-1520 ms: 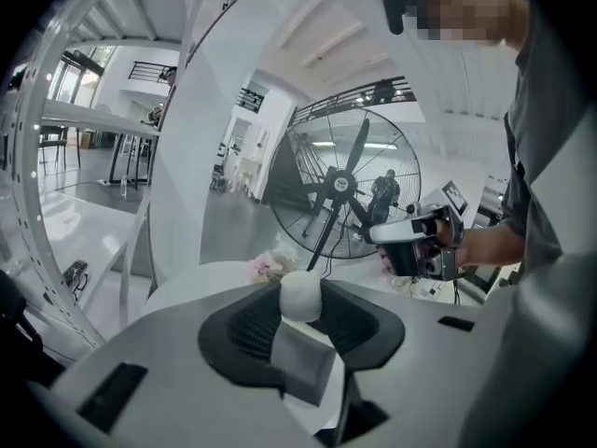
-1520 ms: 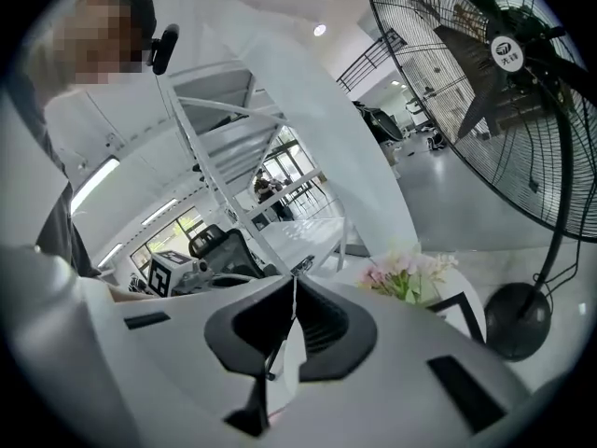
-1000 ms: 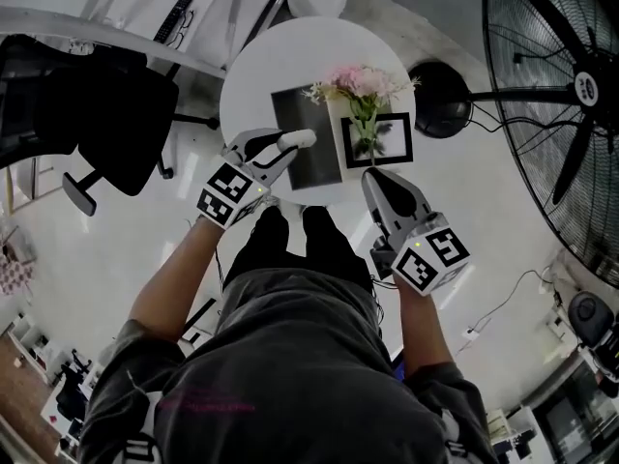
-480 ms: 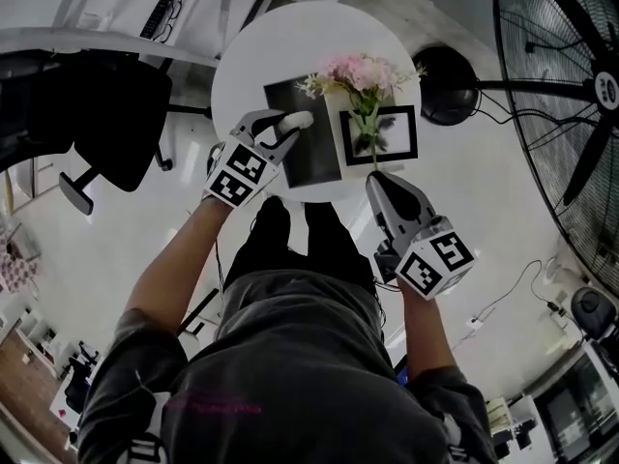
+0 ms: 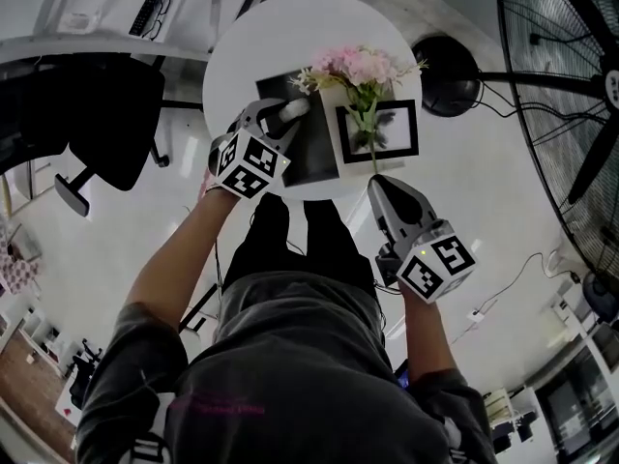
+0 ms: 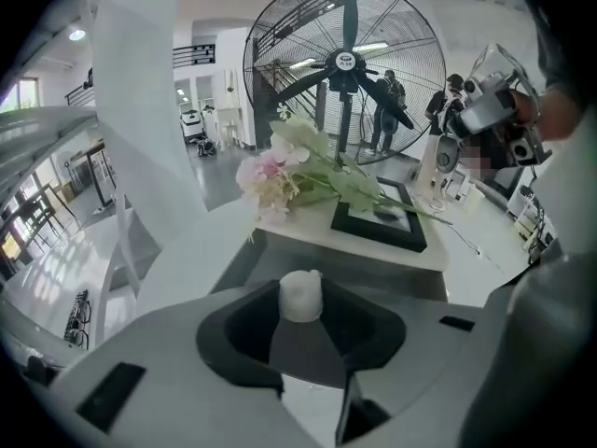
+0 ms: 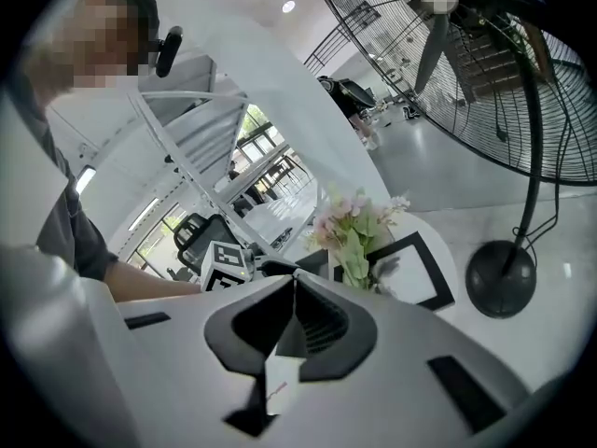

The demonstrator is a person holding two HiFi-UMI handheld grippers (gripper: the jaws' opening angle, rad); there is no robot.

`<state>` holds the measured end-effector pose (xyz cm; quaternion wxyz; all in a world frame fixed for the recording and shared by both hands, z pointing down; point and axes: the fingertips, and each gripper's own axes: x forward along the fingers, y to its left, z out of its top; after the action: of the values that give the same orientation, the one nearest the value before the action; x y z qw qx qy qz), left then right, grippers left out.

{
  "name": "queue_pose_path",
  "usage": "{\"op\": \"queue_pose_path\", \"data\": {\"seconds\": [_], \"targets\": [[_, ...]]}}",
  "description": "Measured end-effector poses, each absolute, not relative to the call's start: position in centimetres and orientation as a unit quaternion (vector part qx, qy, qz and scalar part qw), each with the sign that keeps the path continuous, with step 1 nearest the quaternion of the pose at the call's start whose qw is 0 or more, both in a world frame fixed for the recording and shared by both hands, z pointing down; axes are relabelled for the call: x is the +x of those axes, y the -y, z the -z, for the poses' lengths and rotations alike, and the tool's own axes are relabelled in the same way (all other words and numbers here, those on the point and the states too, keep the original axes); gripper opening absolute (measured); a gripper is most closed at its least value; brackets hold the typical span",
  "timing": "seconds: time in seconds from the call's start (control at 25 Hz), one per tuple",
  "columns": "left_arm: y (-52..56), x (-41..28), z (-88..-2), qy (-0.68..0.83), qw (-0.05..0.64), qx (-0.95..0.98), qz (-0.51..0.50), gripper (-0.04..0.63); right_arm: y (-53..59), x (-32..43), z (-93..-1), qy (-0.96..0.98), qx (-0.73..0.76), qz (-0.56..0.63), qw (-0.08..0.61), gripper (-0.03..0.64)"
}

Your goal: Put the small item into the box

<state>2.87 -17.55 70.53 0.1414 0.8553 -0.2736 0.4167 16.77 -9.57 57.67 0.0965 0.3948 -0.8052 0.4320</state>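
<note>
While the left hand-held gripper (image 5: 282, 118) is opening around the not-yet-dropped white item (image 6: 300, 296) over the box (image 5: 314, 158), the closed right hand-held gripper (image 5: 385, 186) is idling

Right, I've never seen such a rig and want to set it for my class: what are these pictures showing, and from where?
A person holds a two-jaw gripper in each hand. One picture comes from a camera on their head, looking down; the other two ride on the grippers. The round table bears a dark box, a black picture frame and pink flowers. The left gripper, jaws opening, has a small white item between them, by the box. The right gripper is shut and empty.
</note>
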Motion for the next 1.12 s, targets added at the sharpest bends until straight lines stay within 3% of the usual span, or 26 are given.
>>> {"op": "queue_pose_path", "data": {"seconds": [1.12], "targets": [[12.7,3.5,-68.8,0.257,0.16,0.864,-0.403,0.201,7.0,15.7,-56.4,0.814,0.389,-0.422,0.09,0.025]]}}
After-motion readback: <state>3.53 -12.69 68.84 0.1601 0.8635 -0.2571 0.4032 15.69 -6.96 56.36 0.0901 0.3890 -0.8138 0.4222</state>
